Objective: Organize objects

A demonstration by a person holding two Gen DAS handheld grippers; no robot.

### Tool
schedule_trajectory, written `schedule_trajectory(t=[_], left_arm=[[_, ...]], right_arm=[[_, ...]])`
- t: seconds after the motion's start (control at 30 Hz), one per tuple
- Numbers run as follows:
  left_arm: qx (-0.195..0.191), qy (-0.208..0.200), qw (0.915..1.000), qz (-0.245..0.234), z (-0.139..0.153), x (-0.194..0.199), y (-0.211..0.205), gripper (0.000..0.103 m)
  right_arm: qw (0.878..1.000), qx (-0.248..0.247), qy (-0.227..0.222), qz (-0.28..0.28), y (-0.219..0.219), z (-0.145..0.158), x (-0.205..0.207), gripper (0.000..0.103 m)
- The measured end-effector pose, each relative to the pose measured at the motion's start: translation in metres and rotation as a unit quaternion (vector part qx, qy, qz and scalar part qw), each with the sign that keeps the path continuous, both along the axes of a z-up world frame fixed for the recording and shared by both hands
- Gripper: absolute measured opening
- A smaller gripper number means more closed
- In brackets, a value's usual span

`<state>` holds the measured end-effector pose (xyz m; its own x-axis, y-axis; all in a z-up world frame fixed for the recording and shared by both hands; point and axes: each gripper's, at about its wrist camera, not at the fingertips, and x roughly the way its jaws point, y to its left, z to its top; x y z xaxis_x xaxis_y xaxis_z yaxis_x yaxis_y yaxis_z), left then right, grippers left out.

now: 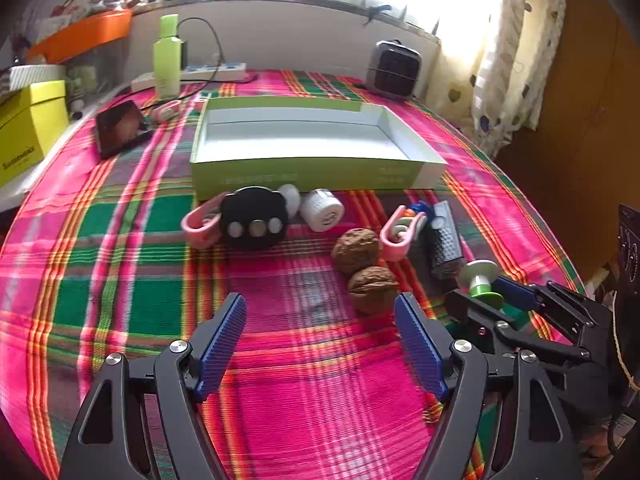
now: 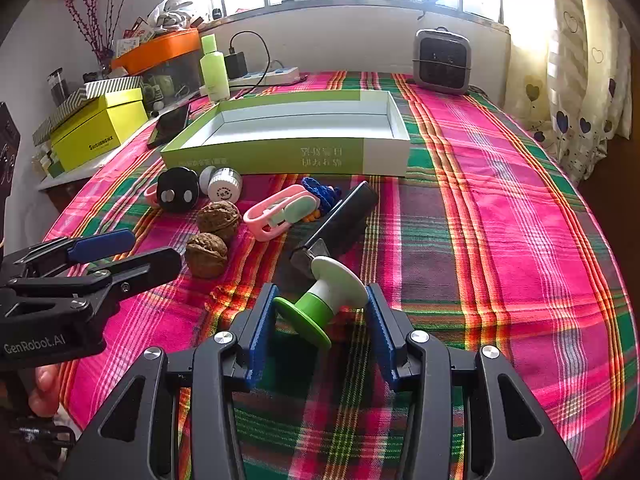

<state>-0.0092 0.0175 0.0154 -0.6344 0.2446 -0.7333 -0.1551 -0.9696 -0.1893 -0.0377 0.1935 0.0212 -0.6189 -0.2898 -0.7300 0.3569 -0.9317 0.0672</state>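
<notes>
now right gripper (image 2: 320, 312) pads touching green-white spool (image 2: 320, 300) — left gripper (image 1: 320, 332) wide

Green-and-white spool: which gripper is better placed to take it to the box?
Right. The right gripper already brackets the green-and-white spool; the left gripper stands open over bare cloth beside a walnut.

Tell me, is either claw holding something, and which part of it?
The right claw is closed around the green-and-white spool, its pads at the spool's two end discs. The left claw is wide open and holds nothing.
</notes>
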Motion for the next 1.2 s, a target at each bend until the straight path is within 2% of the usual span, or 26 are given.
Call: schedule_trajectory(t=[0.13, 0.57, 0.6, 0.67, 0.7, 0.9, 1.03, 1.2], left_arm=[[-0.019, -0.002, 0.9998, -0.01, 0.0, -0.003, 0.012, 0.076], [-0.082, 0.002, 0.9966, -0.009, -0.003, -0.015, 0.032, 0.066], [-0.083, 0.001, 0.9965, -0.009, -0.003, -0.016, 0.033, 0.064], [-0.08, -0.008, 0.9967, -0.007, -0.005, -0.018, 0.033, 0.044], [-0.081, -0.012, 0.9966, -0.004, -0.007, -0.019, 0.032, 0.041], [-0.085, -0.01, 0.9963, 0.005, -0.007, -0.021, 0.032, 0.038], [-0.085, -0.01, 0.9963, 0.007, -0.007, -0.021, 0.031, 0.031], [-0.085, -0.011, 0.9963, 0.013, -0.007, -0.022, 0.027, 0.03]], right_arm=[[1.0, 0.0, 0.002, 0.0, 0.004, 0.0, 0.001, 0.046], [1.0, 0.001, 0.001, -0.003, 0.011, 0.002, -0.001, 0.045], [1.0, 0.001, 0.001, -0.001, 0.011, 0.001, -0.001, 0.045], [1.0, 0.002, -0.001, 0.001, 0.01, 0.001, -0.002, 0.045], [1.0, 0.003, -0.002, 0.001, 0.01, 0.001, -0.002, 0.045], [1.0, 0.003, -0.001, 0.004, 0.01, 0.002, -0.002, 0.045], [1.0, 0.003, -0.001, 0.006, 0.009, 0.002, -0.003, 0.045], [1.0, 0.002, -0.001, 0.007, 0.009, 0.002, -0.003, 0.045]])
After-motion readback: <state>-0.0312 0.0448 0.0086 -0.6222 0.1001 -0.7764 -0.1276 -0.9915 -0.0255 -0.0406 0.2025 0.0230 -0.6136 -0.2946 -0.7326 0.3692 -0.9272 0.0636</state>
